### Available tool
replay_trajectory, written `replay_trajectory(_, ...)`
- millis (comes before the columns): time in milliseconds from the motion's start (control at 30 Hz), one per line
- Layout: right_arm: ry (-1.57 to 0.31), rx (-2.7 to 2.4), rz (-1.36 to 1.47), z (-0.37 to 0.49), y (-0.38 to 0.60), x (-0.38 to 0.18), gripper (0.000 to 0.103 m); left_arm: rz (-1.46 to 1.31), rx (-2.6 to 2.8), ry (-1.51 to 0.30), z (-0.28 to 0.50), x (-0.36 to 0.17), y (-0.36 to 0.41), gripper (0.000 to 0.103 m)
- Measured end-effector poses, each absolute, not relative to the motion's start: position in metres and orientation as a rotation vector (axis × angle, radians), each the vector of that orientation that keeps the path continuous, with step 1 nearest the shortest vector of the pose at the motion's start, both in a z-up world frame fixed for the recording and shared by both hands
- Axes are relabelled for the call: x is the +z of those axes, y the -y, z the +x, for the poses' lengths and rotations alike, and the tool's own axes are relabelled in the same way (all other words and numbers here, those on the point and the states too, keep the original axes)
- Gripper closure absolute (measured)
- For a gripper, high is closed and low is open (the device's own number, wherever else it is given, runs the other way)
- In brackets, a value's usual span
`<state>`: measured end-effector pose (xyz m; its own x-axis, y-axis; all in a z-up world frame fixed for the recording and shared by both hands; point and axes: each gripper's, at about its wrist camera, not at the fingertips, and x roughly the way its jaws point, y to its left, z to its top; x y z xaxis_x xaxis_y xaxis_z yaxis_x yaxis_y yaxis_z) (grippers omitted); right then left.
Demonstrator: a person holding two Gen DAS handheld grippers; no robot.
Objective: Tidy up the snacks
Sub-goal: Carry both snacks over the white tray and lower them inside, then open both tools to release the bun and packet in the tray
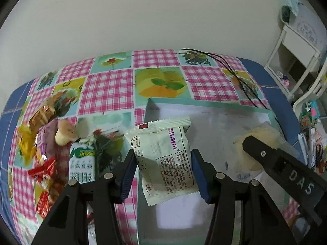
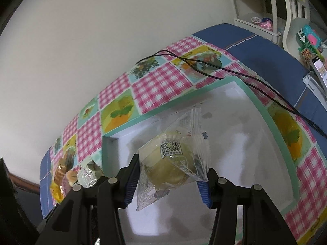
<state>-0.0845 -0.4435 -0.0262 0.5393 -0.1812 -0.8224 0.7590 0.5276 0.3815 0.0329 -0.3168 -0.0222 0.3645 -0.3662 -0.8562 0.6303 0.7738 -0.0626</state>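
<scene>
The left gripper (image 1: 163,169) pinches a pale green snack packet (image 1: 163,159) between its blue pads (image 1: 128,175), the packet upright with its printed back toward the camera and a small red mark at its top corner. It hangs over the near left part of an open, shallow box (image 1: 204,106) with a teal rim and a silvery white floor. To the right in the same view the right gripper (image 1: 271,163) reaches in over the box — a black arm marked "DAS" — with a clear-wrapped yellowish snack at its tip.

From the right wrist view, the right gripper (image 2: 169,175) clamps a clear plastic bag with a yellow pastry (image 2: 173,159) inside; a square code label shows on the wrapper, and the bag's loose end droops below the left pad. It too hangs above the box (image 2: 261,110), whose floor under it is bare.

The box sits on a table covered by a cloth (image 1: 110,87) of pink checks and fruit pictures with a blue border. Left of the box lies a loose heap of snacks (image 1: 40,143): a green and white packet just beside the box, a mushroom-shaped treat, red wrappers, yellow and brown ones — all blurred. A thin black cable (image 2: 224,71) trails across the cloth past the box's far right corner. Beyond the table stand a plain white wall and a white shelf unit (image 1: 296,61).
</scene>
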Motion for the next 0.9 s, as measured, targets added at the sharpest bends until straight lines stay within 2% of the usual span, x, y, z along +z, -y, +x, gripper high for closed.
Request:
replay_trajectory(333, -0.837, -0.659, 0.791, -0.063, 0.457, -0.041, 0.048, 0.321, -0.697, -0.956, 0.038, -0.031, 0.334, 0.048)
replay_trajectory(400, -0.846, -0.665, 0.773, -0.060, 0.458, -0.042, 0.047, 0.329, -0.702, -0.935, 0.037, -0.030, 0.336, 0.039)
replay_trajectory(433, -0.853, -0.670, 0.762, -0.058, 0.458, -0.042, 0.047, 0.332, -0.704, -0.929, 0.037, -0.030, 0.337, 0.029)
replay_trajectory(467, -0.855, -0.674, 0.758, -0.058, 0.459, -0.042, 0.047, 0.332, -0.708, -0.928, 0.037, -0.029, 0.338, 0.026)
replay_trajectory(633, -0.874, -0.684, 0.754, -0.056, 0.461, -0.040, 0.046, 0.330, -0.706, -0.942, 0.037, -0.026, 0.336, 0.024)
replay_trajectory(700, -0.890, -0.678, 0.744, -0.055, 0.460, -0.036, 0.040, 0.338, -0.691, -0.957, 0.038, -0.025, 0.334, 0.021)
replay_trajectory(767, -0.905, -0.680, 0.732, -0.053, 0.459, -0.032, 0.032, 0.340, -0.678, -0.971, 0.040, -0.024, 0.331, 0.012)
replay_trajectory(800, -0.912, -0.681, 0.727, -0.053, 0.458, -0.030, 0.027, 0.343, -0.662, -0.983, 0.041, -0.023, 0.329, 0.012)
replay_trajectory(900, -0.933, -0.678, 0.709, -0.050, 0.457, -0.029, 0.020, 0.355, -0.607, -1.008, 0.048, -0.024, 0.323, 0.012)
